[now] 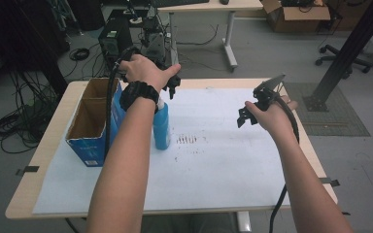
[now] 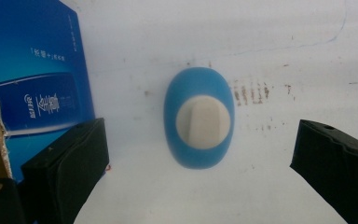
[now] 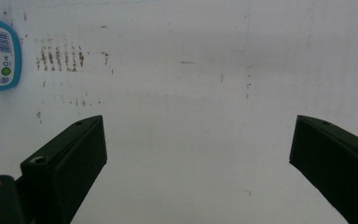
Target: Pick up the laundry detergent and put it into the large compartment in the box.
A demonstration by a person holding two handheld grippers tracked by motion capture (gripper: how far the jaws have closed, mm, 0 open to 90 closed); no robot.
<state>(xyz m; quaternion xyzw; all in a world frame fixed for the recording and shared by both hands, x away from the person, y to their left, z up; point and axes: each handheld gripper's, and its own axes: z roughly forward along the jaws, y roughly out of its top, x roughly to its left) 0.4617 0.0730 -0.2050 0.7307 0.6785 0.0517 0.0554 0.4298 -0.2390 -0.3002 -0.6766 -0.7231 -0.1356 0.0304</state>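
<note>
Two grippers hang over the table, and neither holds anything. The left gripper (image 2: 200, 154) is straight above the blue bottle (image 2: 199, 122), its jaws spread wide on either side of the white cap (image 2: 202, 121) without touching it. That bottle stands upright on the white sheet (image 1: 223, 155), just beside the open blue box (image 1: 93, 127). The right gripper (image 1: 245, 116) waits well off to the side, jaws also apart, over bare paper. By my reckoning the work is at its start: the bottle is lined up for a grasp but not yet gripped, and any lifting or boxing is left to do.
</note>
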